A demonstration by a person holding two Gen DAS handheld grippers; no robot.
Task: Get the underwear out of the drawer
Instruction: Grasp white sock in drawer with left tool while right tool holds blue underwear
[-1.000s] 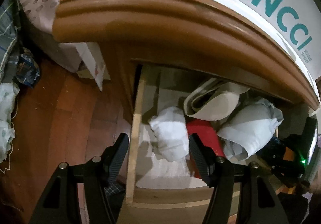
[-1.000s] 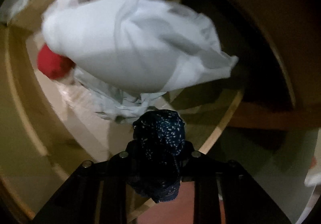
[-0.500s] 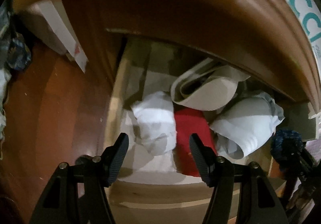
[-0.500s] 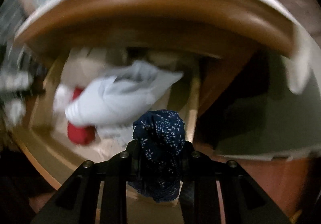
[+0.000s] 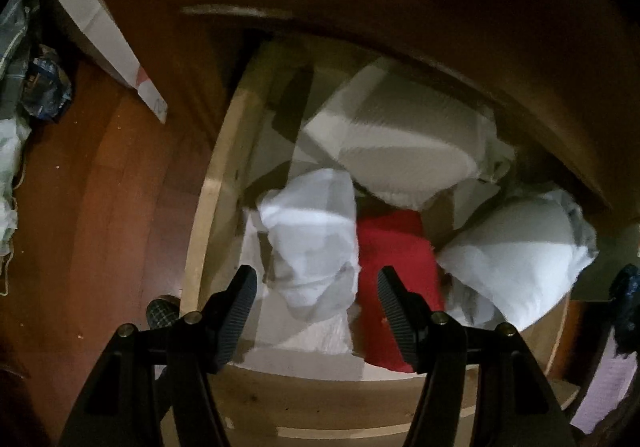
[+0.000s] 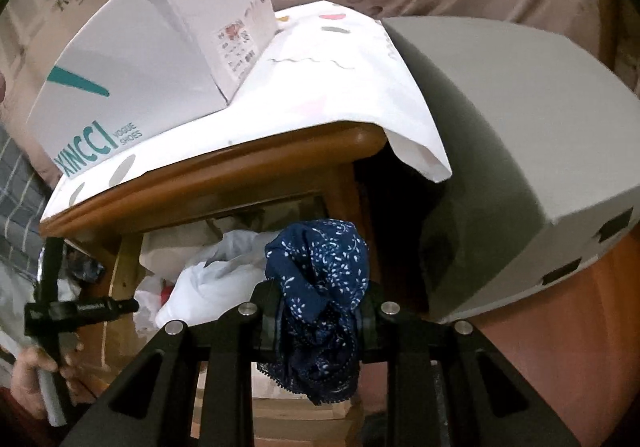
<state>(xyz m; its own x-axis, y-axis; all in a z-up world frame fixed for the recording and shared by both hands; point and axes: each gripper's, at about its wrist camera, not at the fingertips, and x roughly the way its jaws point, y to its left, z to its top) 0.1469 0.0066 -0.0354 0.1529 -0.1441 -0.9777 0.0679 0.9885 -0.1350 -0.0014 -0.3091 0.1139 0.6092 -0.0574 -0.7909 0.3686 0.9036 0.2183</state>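
The wooden drawer (image 5: 208,207) stands pulled out and holds rolled white garments, a larger pale bundle (image 5: 400,151) and a red garment (image 5: 396,267). My left gripper (image 5: 314,279) hangs open just above one white roll (image 5: 316,239), its fingers either side of it and not touching. My right gripper (image 6: 320,307) is shut on dark blue underwear with a white print (image 6: 320,279), held up outside the drawer (image 6: 124,267) at its right. The same blue underwear (image 5: 626,295) shows at the right edge of the left wrist view. A hand holds the left gripper (image 6: 76,311).
A white XINCCI shoe box (image 6: 140,87) sits on a white cloth (image 6: 340,79) on the nightstand top, which overhangs the drawer. A grey box (image 6: 520,167) stands to the right. On the wooden floor (image 5: 100,207) to the left are a leaning white carton (image 5: 100,35) and bags (image 5: 44,91).
My right gripper has lifted the blue underwear up and out of the drawer and rolled level. My left gripper has sunk closer to the white roll, still open.
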